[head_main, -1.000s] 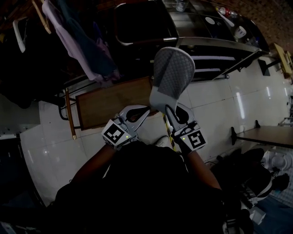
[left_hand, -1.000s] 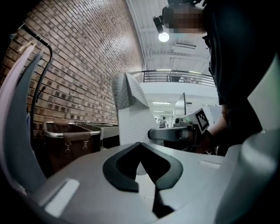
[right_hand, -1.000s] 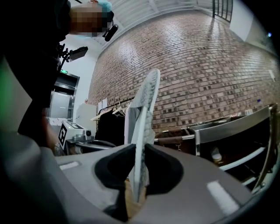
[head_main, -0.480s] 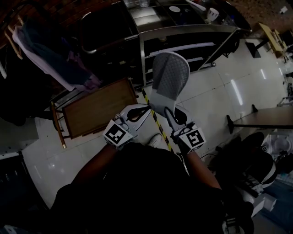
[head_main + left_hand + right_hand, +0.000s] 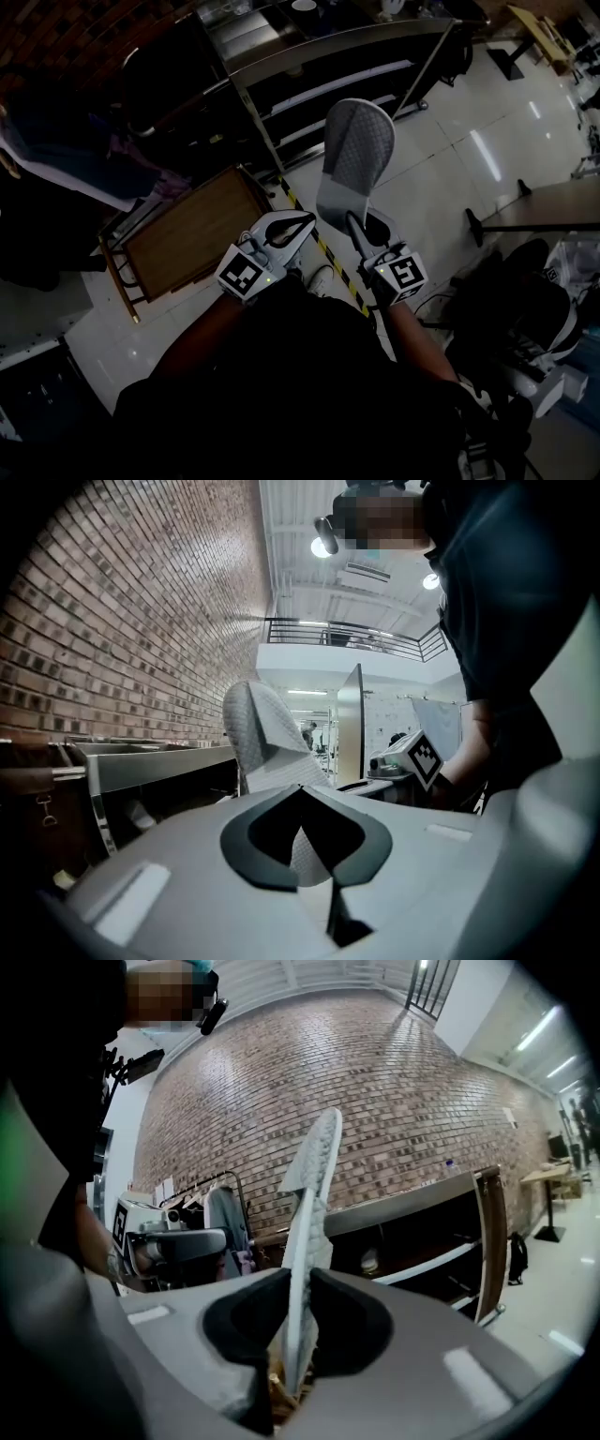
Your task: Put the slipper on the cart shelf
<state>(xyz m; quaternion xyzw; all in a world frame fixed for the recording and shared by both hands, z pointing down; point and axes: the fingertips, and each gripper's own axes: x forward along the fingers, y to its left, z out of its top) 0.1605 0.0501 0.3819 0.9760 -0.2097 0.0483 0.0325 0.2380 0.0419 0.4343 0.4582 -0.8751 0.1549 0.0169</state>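
Standing nearly upright in the air, one grey slipper [image 5: 354, 155] is clamped by its near end between the jaws of the right gripper [image 5: 353, 218], with its textured face turned toward the person. It hangs over the white tiled floor [image 5: 441, 178], short of the one metal cart [image 5: 328, 58] at the far side. Two pale shelves show on that cart, and the slipper rests on neither. Just left of it sits the left gripper [image 5: 302, 221], its jaws brought together tip to tip with nothing caught in them. There are two marker cubes, one on the left [image 5: 246, 277] and one on the right [image 5: 403, 274]. Each carries a black-and-white square pattern, with no lettering I can make out. One strip of yellow-and-black tape [image 5: 330, 255] crosses the floor beside one wooden board [image 5: 187, 234] on the left
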